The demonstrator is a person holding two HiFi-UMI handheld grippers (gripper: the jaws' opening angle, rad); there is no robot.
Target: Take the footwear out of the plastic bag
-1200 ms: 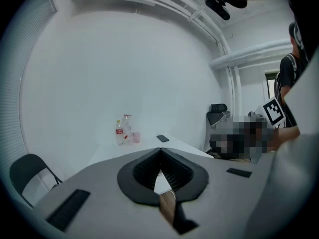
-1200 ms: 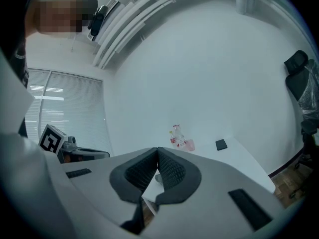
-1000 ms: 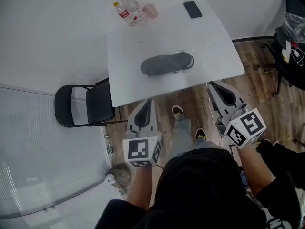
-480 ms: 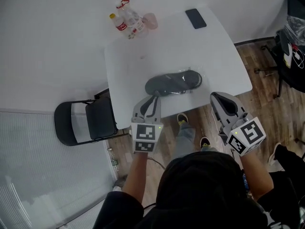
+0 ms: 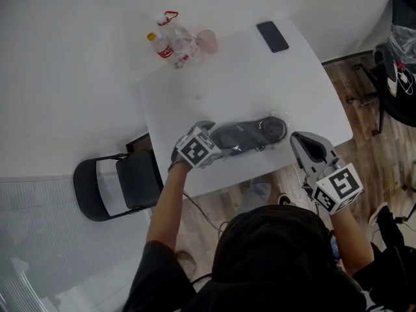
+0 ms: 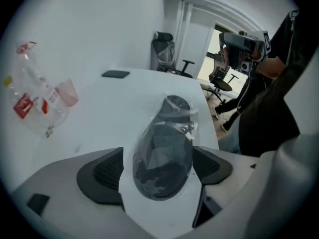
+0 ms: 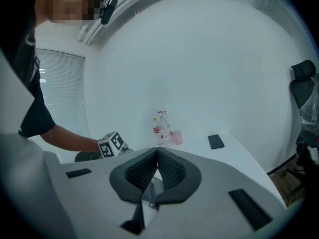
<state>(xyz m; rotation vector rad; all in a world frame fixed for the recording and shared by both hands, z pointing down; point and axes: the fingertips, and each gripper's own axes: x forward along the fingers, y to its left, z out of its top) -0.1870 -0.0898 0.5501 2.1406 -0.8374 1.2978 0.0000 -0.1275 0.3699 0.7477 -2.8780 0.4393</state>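
Note:
A dark shoe in a clear plastic bag (image 5: 246, 135) lies lengthwise near the front of the white table (image 5: 214, 86). My left gripper (image 5: 208, 136) is at the bag's left end, its jaws opening. In the left gripper view the bagged shoe (image 6: 163, 156) sits between the two pads (image 6: 102, 172), which stand off its sides without pressing. My right gripper (image 5: 305, 140) hovers at the table's front right edge, just right of the bag. Its jaws are shut with nothing in them, as the right gripper view (image 7: 156, 156) shows.
Plastic bottles (image 5: 172, 41) and a pink cup (image 5: 208, 41) stand at the table's far left corner. A black phone (image 5: 273, 36) lies at the far right. A folding chair (image 5: 120, 184) stands left of the table, and an office chair (image 5: 398, 64) to the right.
The person has stepped up to the table. My left gripper has moved forward from below the table edge to the bag's left end and its jaws have opened. The right gripper stays shut.

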